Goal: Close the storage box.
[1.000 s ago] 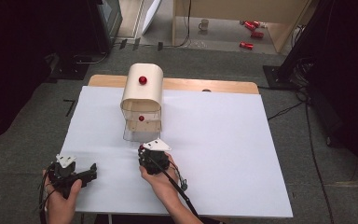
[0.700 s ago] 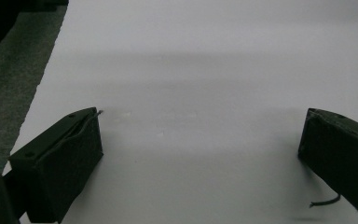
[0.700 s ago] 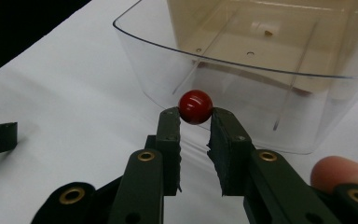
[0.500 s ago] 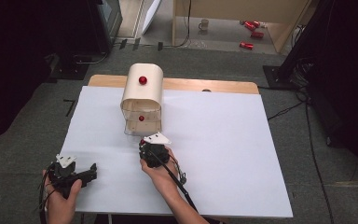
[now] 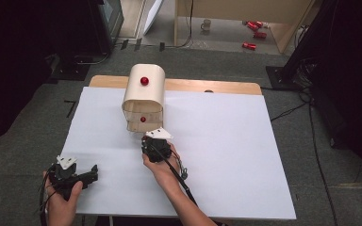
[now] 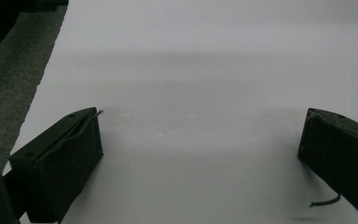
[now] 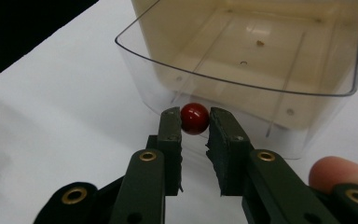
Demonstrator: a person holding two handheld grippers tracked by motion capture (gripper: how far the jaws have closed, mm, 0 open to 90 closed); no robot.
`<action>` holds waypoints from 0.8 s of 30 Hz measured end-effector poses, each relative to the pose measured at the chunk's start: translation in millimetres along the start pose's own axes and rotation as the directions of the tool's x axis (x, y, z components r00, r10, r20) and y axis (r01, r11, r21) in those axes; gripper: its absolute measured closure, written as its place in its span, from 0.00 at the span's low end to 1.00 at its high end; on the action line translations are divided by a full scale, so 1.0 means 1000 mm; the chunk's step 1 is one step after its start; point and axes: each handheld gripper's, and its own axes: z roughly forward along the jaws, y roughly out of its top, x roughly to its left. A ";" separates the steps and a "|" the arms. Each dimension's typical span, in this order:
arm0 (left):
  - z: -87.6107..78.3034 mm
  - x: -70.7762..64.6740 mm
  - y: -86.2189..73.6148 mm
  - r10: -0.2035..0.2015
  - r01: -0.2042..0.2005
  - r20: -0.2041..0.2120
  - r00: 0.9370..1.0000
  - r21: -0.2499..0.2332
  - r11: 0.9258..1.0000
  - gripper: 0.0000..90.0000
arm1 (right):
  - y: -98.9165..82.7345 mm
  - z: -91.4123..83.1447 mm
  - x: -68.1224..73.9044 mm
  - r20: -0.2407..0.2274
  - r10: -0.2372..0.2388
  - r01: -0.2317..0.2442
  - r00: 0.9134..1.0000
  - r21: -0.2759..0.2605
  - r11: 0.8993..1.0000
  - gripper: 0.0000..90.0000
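A cream box [image 5: 143, 96] with a rounded top stands at the far middle of the white table [image 5: 226, 141]. It carries one red knob [image 5: 144, 80] on top and another red knob [image 5: 143, 119] on its front. A clear, empty drawer [image 7: 242, 86] sticks out of its base towards me. My right gripper [image 5: 152, 137] [image 7: 195, 122] is shut on the drawer's small red knob [image 7: 195, 118], which sits between its fingertips. My left gripper [image 5: 92, 174] [image 6: 200, 135] rests low at the table's near left, open, with bare table between its jaws.
A wooden edge [image 5: 217, 86] runs along the back of the table behind the box. Dark floor with cables surrounds the table, and a black stand [image 5: 306, 56] stands at the far right. The table's right half is bare white surface.
My right gripper has moved away from me towards the box with the knob in it, and the clear drawer has slid partly in. The left hand has kept still.
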 end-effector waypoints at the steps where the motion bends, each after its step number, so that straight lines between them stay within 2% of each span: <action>1: 0.000 0.000 0.000 0.001 -0.001 0.000 1.000 0.000 1.000 0.00 | 0.001 0.000 0.000 0.003 0.000 0.000 1.000 -0.002 1.000 0.85; 10: 0.000 0.000 0.000 0.002 -0.002 0.000 1.000 0.002 1.000 0.00 | 0.002 0.011 -0.004 0.011 -0.004 0.004 1.000 0.013 1.000 0.83; 24: 0.000 0.000 0.000 0.002 -0.002 0.000 1.000 0.001 1.000 0.00 | 0.007 0.018 -0.009 0.015 -0.008 0.008 1.000 0.006 1.000 0.82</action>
